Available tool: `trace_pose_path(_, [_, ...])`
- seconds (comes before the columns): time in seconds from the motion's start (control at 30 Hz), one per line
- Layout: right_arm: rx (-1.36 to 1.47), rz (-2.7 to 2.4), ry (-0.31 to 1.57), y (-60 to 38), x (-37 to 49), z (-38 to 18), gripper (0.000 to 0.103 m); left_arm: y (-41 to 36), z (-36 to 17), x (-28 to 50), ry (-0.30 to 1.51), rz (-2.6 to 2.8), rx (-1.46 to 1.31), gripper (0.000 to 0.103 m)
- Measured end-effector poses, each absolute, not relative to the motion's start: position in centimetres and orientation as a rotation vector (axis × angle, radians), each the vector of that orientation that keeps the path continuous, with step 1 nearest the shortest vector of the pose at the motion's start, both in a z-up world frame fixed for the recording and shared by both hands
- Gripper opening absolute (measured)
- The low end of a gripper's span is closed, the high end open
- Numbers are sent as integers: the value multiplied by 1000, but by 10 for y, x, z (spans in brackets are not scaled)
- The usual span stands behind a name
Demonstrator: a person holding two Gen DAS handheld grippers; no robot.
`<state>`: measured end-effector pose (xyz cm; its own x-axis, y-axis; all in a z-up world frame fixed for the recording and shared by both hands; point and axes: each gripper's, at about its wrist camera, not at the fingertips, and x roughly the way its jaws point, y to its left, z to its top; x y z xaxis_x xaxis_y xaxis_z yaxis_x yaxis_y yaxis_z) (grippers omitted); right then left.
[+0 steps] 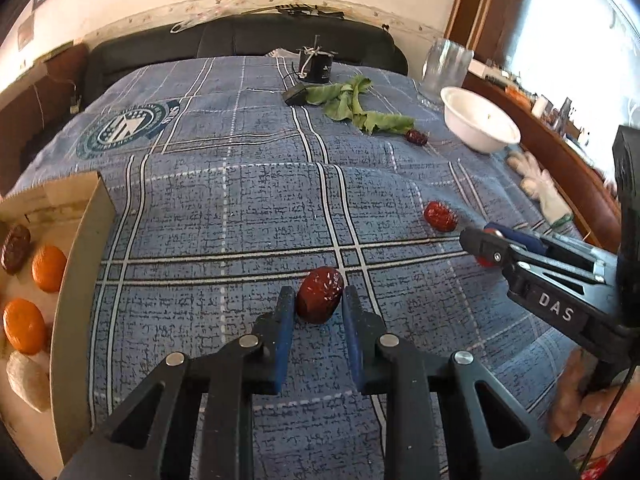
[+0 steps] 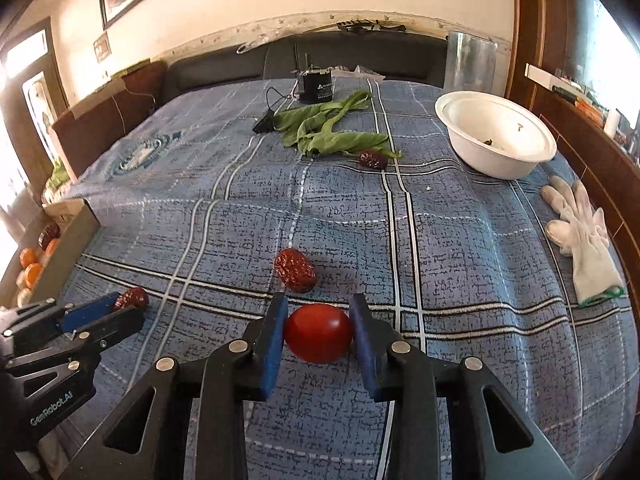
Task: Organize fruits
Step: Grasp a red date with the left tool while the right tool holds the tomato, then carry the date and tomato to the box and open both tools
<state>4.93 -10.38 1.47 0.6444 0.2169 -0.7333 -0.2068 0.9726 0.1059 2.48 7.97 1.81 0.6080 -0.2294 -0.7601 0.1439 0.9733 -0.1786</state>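
Observation:
My left gripper (image 1: 316,300) is open, its blue pads on either side of a wrinkled red date (image 1: 320,300) lying on the blue plaid cloth, with small gaps. My right gripper (image 2: 319,320) stands around a smooth red tomato (image 2: 319,334), the pads at its sides; I cannot tell if they press it. A second date (image 2: 295,271) lies just beyond the tomato, and it also shows in the left view (image 1: 440,216). A third date (image 2: 372,159) lies by the green leaves. A cardboard box (image 1: 78,264) at left holds oranges (image 1: 49,268), a date and a pale fruit.
A white bowl (image 2: 496,136) sits at the far right, a clear glass jar (image 2: 470,60) behind it. Green leaves (image 2: 328,128), a black cylinder device (image 2: 316,86) and a white glove (image 2: 580,232) lie on the cloth. A dark sofa back runs behind the table.

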Motion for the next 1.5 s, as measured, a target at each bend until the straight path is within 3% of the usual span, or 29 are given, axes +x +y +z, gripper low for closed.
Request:
trace_pose_path(0.37, [199, 336, 836, -114, 45, 15, 34, 86, 16, 26, 903, -220, -184, 22])
trace_pose_path(0.8, [196, 253, 830, -111, 28, 20, 34, 83, 31, 12, 826, -205, -132, 23])
trace_pose_path(1.5, [227, 224, 716, -108, -88, 57, 35, 83, 63, -52, 696, -129, -45, 23])
